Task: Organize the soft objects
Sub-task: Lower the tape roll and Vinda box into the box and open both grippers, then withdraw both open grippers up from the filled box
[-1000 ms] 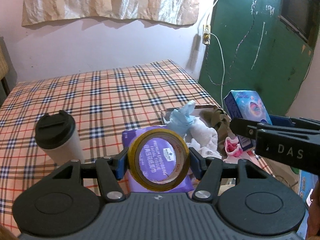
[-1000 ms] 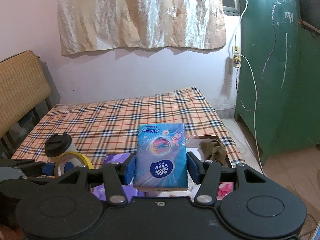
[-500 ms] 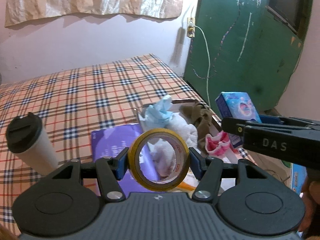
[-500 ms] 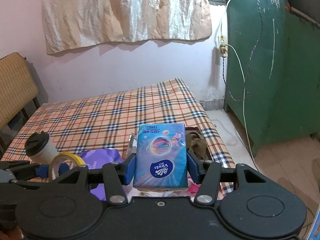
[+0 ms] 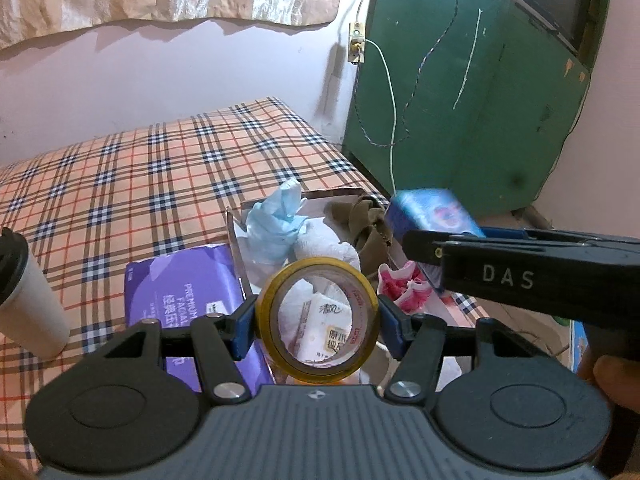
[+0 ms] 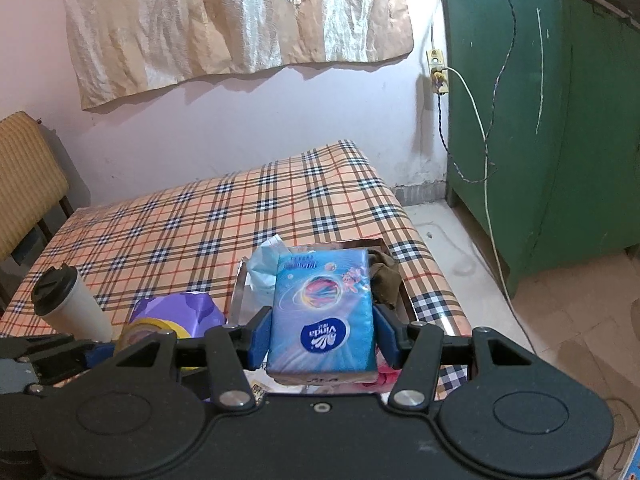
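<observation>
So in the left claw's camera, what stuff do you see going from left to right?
White cup with a black lid → purple tissue pack → yellow tape roll held in the left claw → pink and white thing → right claw holding the blue tissue pack.

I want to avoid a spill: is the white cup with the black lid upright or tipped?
Upright. The white cup stands on the checked cloth, black lid on top.

tape roll (image 5: pixel 318 321): 1 | tissue packs (image 6: pixel 322 312): 2 | cup (image 5: pixel 25 295): 1
</observation>
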Tool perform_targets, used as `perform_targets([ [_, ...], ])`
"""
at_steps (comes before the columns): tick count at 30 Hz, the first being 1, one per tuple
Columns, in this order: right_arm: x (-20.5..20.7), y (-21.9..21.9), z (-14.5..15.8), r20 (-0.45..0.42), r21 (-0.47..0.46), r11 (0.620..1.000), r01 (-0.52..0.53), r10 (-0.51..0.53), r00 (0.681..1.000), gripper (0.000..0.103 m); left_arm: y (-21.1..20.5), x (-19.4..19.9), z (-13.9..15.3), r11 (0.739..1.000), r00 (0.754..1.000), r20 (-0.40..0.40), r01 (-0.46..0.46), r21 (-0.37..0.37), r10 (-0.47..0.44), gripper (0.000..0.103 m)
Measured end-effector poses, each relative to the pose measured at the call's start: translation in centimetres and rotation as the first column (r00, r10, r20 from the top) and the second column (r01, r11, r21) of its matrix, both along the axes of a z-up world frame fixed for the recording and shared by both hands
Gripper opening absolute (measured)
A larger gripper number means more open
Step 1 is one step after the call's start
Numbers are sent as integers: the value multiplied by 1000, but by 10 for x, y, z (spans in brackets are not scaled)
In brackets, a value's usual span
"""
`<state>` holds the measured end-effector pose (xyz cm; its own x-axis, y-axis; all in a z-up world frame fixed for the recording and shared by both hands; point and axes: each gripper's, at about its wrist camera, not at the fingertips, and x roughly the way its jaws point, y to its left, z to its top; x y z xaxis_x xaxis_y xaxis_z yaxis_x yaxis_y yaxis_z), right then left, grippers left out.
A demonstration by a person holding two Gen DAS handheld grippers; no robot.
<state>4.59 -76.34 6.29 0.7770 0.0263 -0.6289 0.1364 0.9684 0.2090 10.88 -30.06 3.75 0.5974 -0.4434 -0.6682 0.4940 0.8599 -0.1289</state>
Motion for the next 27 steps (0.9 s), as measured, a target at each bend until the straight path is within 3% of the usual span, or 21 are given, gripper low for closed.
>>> perform_targets([
  [3, 0, -4, 1, 25, 18, 1000, 5, -5, 1000, 77, -3, 4, -3, 1000, 1000, -6, 1, -7, -1, 62],
  [14, -27, -6, 19, 97, -24, 998, 63, -60, 993, 77, -11, 14, 4, 999, 1000, 27, 16, -50, -15, 62],
  [15, -29, -6, 21, 104, -29, 997, 76, -72, 992, 77, -13, 15, 5, 998, 999, 40, 23, -54, -21, 67],
  [16, -32, -7, 23, 111, -26, 996, 86, -83, 990, 77, -14, 16, 5, 998, 998, 50, 24, -53, -22, 80],
  [18, -37, -8, 27, 124, -21, 995, 94, -90, 988, 77, -14, 17, 4, 998, 998, 59, 10, -62, -7, 88],
  [23, -47, -6, 35, 127, -48, 994, 101, -94, 987, 78, -3, 13, 10, 996, 999, 33, -25, -91, 28, 93],
  [27, -56, 3, 40, 125, -74, 995, 69, -59, 990, 80, 3, -4, 23, 998, 997, 57, -47, -52, 50, 95],
])
